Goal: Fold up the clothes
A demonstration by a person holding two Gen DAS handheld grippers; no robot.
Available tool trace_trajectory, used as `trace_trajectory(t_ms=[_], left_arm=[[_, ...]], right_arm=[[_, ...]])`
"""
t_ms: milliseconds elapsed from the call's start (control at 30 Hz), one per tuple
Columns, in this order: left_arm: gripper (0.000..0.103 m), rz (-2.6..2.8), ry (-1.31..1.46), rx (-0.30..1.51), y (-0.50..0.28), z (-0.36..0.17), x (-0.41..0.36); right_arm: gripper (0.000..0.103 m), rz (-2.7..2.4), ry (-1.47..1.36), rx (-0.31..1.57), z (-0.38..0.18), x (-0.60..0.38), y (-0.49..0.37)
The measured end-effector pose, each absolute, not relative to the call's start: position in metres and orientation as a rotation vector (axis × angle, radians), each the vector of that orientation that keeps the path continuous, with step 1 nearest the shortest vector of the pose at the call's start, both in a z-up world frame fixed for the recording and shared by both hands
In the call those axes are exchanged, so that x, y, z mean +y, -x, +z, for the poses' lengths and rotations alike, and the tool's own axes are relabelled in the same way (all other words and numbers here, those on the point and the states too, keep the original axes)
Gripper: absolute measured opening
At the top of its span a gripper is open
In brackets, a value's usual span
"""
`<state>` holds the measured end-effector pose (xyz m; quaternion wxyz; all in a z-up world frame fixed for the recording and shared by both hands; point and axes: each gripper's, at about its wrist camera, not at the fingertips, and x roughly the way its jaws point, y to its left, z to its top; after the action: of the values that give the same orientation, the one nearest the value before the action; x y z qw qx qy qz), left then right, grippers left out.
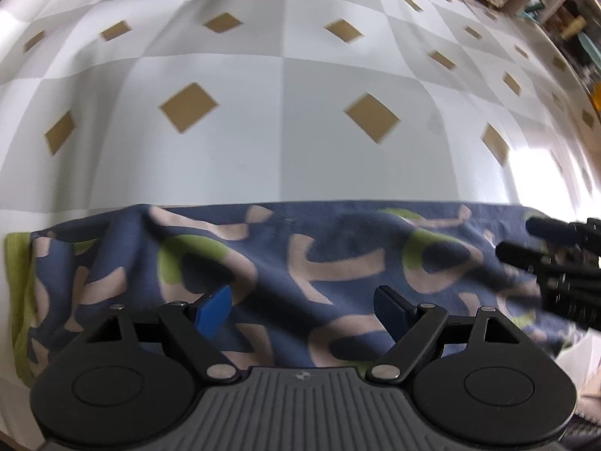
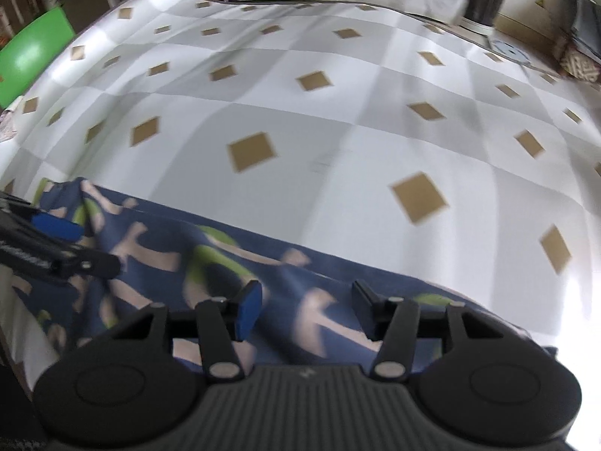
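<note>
Beneath both open jaws, patterned garment (image 1: 300,263)

Soft cloth garment (image 1: 300,263) — glossy tablecloth (image 1: 281,131)

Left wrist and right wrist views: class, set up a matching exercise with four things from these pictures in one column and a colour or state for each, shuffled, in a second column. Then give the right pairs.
Column one:
1. garment
2. tablecloth
3. left gripper
4. board at the far left of the right wrist view

Column two:
A. bright green
B. jaws apart, nothing between them
C. navy with pink and lime shapes, lying rumpled
D. pale checks with tan diamonds

Pairs: 1-C, 2-D, 3-B, 4-A
</note>
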<state>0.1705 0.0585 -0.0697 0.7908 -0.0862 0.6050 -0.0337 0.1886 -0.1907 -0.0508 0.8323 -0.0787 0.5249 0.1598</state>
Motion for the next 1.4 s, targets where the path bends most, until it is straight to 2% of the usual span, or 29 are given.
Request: trace_trajectory(t_ms=[533, 867, 967, 1033, 1133, 1200, 1300, 1400], left_arm=[[0.082, -0.126, 0.107, 1.327, -0.179, -0.081, 0.002], [0.082, -0.158, 0.029, 1.333, -0.179, -0.092, -0.021], [0.083, -0.155, 0.000, 1.330, -0.178, -0.096, -0.024], [0.083, -0.153, -0.032, 1.322, -0.176, -0.097, -0.027], [0.091, -0.152, -0.076, 1.320, -0.175, -0.100, -0.033], [0.103, -0.140, -0.095, 1.316, -0.173, -0.104, -0.036], [0.103, -0.121, -0.071, 1.316, -0.173, -0.106, -0.035], [0.103, -0.114, -0.067, 1.323, -0.174, -0.107, -0.035]], right_arm=[[0.055, 0.329, 0.316, 1.074, -0.076, -0.239, -0.193], [0.056, 0.340, 0.228, 1.107, -0.088, -0.249, -0.201], [0.046, 0.344, 0.235, 1.109, -0.087, -0.246, -0.201], [0.035, 0.335, 0.237, 1.110, -0.085, -0.245, -0.202], [0.019, 0.322, 0.246, 1.110, -0.084, -0.246, -0.203], [0.014, 0.319, 0.265, 1.105, -0.083, -0.245, -0.202], [0.005, 0.311, 0.297, 1.095, -0.082, -0.242, -0.201], [0.003, 0.313, 0.309, 1.084, -0.080, -0.240, -0.201]])
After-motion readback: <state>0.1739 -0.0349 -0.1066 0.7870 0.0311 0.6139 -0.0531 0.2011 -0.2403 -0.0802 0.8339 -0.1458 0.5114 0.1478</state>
